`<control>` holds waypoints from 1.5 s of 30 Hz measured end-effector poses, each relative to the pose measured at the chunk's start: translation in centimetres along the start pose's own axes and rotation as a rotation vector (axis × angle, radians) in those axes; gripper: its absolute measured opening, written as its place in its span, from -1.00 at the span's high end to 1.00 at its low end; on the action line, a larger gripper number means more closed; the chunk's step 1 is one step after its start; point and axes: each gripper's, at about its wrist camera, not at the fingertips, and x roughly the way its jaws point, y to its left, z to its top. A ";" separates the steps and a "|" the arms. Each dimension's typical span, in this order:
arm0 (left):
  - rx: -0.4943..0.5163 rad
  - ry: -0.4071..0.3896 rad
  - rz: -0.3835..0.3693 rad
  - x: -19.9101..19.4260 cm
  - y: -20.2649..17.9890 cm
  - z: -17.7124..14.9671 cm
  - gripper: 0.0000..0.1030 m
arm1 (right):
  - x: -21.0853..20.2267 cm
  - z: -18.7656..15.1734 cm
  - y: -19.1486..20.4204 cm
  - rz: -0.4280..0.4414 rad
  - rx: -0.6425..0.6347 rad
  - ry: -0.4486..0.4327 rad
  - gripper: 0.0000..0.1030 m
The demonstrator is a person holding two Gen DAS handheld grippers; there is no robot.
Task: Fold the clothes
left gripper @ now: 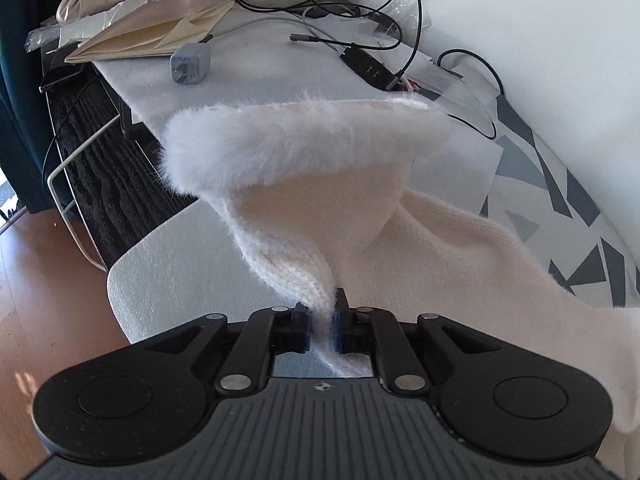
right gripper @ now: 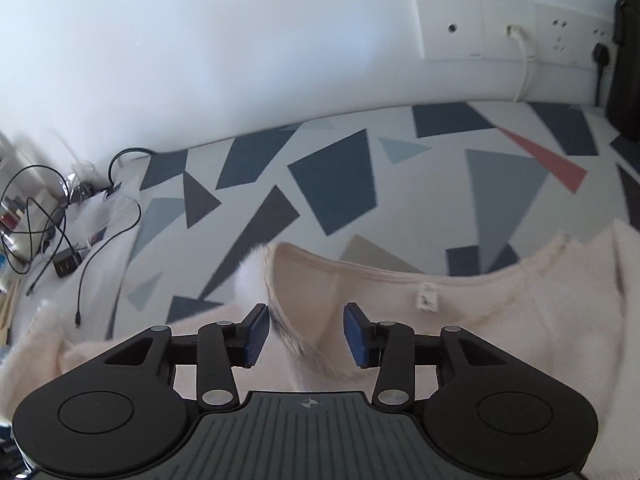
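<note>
The left hand-held gripper [left gripper: 321,326] is clenched on a twisted fold of a cream fluffy sweater [left gripper: 320,184]. From the pinch the knit rises and fans into a furry hem that hangs in the air above the white foam sheet [left gripper: 248,76]. The rest of the sweater trails off to the right onto the bed cover [left gripper: 576,200], a cloth printed with grey triangles.

The right hand-held gripper [right gripper: 306,334] is released: its blue pads [right gripper: 256,332] stand apart with only the sweater's neckline [right gripper: 360,280] below and between them, not pressed. The garment lies spread along the near edge of the bed cover, label [right gripper: 426,300] showing inside the collar.

The sweater looks light, very soft and limp. It droops and twists wherever it is not supported, and its long pile may slide between the pads. A firm hold on a doubled edge, such as the ribbed neckline or the hem, should grip better than a single layer. Two holds well apart would likely keep the fold line straight.

Cables [left gripper: 360,4] and a charger [left gripper: 190,64] lie at the far end of the foam sheet, well apart from the sweater.
</note>
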 end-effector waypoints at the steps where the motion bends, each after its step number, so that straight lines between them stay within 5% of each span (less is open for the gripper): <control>1: 0.000 -0.008 0.005 0.1 0.0 0.2 0.80 | 1.0 0.6 0.3 0.000 -0.003 0.009 0.25; 4: 0.019 -0.029 0.012 0.4 -0.2 0.7 0.81 | 3.9 1.3 1.4 -0.011 -0.033 0.035 0.33; 6: 0.028 -0.043 0.019 0.6 -0.2 1.0 0.81 | 5.5 1.1 2.0 -0.032 -0.068 0.059 0.87; 15: 0.053 -0.138 -0.005 0.8 -1.4 5.0 0.83 | 8.0 1.9 3.2 -0.060 -0.055 0.068 0.89; 22: 0.104 -0.448 -0.026 -2.8 -4.9 10.4 0.84 | 5.0 7.4 5.8 0.034 -0.003 -0.241 0.92; 27: 0.097 -0.245 0.088 3.6 -4.8 11.7 0.72 | 9.9 8.9 6.0 0.018 -0.010 -0.121 0.81; 28: 0.101 -0.174 0.105 4.8 -4.7 11.3 0.71 | 10.9 8.8 6.0 0.008 -0.025 -0.083 0.69; 30: 0.100 -0.057 0.117 6.5 -4.6 10.2 0.65 | 10.9 7.8 5.9 -0.025 -0.045 -0.073 0.12; 33: 0.129 -0.043 -0.017 4.7 -4.8 7.6 0.29 | 8.5 6.6 4.6 -0.022 -0.014 -0.117 -0.08; 40: 0.287 0.169 -0.302 2.1 -9.0 1.6 0.17 | -0.1 3.4 -3.2 -0.101 0.144 -0.179 -0.09; 45: 0.316 0.293 -0.380 2.9 -13.2 -1.9 0.02 | -5.5 -0.1 -9.8 -0.229 0.284 -0.201 -0.08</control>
